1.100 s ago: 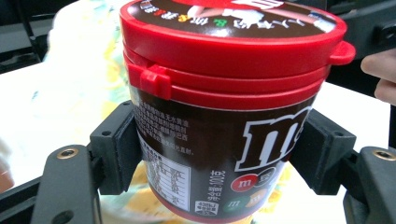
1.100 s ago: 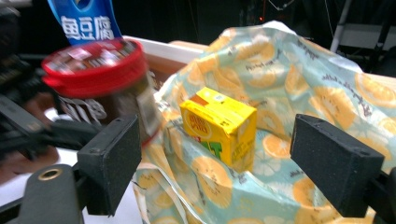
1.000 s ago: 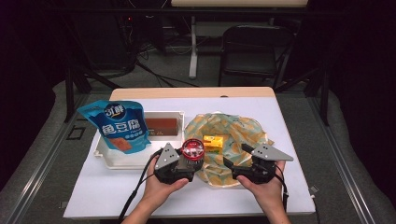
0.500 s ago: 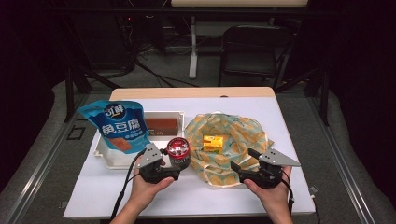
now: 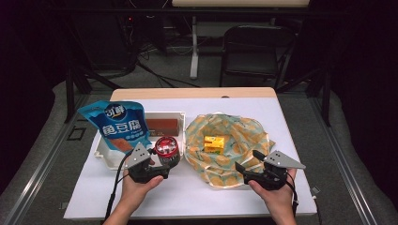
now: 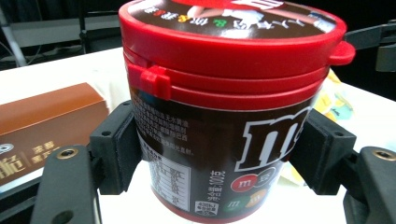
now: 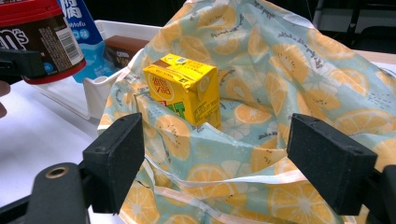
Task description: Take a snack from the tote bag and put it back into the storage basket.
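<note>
While the left gripper point(image 5: 162, 161) stays clamped on the red-lidded candy jar point(image 5: 167, 148), the jar sits just left of the orange-print bag point(image 5: 225, 145) on the white table point(image 5: 197, 187). Right gripper point(image 5: 248, 161) jaws stand apart at the bag's near edge. Grey floor and a black chair point(image 5: 253, 51) lie beyond.

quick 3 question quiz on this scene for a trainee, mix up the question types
1. True or false: the left gripper is shut on the red-lidded candy jar.
2. What lies in the orange-print bag? A) yellow drink carton B) blue pouch C) brown box
3. Fill in: the right gripper has its jaws ____.

Key: 1 true; 2 A, the yellow drink carton; 3 open, with nothing between them.
</note>
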Tool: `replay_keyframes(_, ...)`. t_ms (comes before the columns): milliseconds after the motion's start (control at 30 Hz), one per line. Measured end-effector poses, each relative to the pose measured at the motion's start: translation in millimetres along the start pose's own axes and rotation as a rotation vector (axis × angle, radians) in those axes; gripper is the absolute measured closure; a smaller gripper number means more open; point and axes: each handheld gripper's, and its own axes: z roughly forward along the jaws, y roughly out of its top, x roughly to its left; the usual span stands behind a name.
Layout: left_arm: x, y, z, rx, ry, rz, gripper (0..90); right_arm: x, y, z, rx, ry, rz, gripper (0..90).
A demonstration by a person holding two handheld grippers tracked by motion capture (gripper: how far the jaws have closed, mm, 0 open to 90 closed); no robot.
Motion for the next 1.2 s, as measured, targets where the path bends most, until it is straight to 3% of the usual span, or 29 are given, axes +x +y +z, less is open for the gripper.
replay_keyframes(33, 1.0, -1.0, 0.1, -0.007, 0.026, -0.003, 26.2, -0.3, -0.2, 0.0, 0.005, 0.001, -0.003, 19.2)
replay_keyframes(67, 3.9, -1.4, -0.7, -0.003, 0.013, -0.003, 26.3, -0.7, -0.6, 0.1, 0.004, 0.001, -0.002, 19.3)
replay_keyframes(167, 8.0, -3.3, -1.5, -0.009, 0.039, -0.015, 26.2, -1.5, -0.9, -0.3, 0.002, -0.003, 0.002, 19.4)
replay_keyframes(300, 18.0, -7.5, -4.8, 0.003, 0.036, -0.025, 26.3, -2.2, -1.3, -0.6, 0.002, -0.004, 0.004, 19.6)
replay_keyframes(367, 21.4, -12.0, -4.3, -0.004, 0.061, -0.017, 26.2, -2.3, -1.7, -0.3, 0.005, -0.003, 0.006, 19.7)
replay_keyframes(433, 29.2, -16.5, -5.5, -0.008, 0.030, -0.038, 26.2, -2.3, -2.0, -0.1, 0.007, -0.002, 0.004, 19.7)
replay_keyframes(600, 41.9, -24.6, -4.4, 0.017, 0.057, -0.050, 26.2, -2.8, -2.7, 0.3, 0.008, -0.005, 0.008, 19.9)
replay_keyframes(633, 42.2, -27.3, -2.0, 0.004, 0.080, -0.052, 26.2, -3.1, -2.8, 0.2, 0.012, -0.005, 0.006, 19.9)
replay_keyframes(867, 50.1, -37.2, 9.7, 0.084, 0.086, -0.014, 26.2, -2.8, -3.4, 0.9, 0.013, -0.007, 0.007, 20.3)
replay_keyframes(1200, 56.8, -45.2, 23.7, 0.173, 0.083, -0.016, 26.2, -2.9, -3.7, 0.9, 0.015, -0.005, 0.006, 20.7)
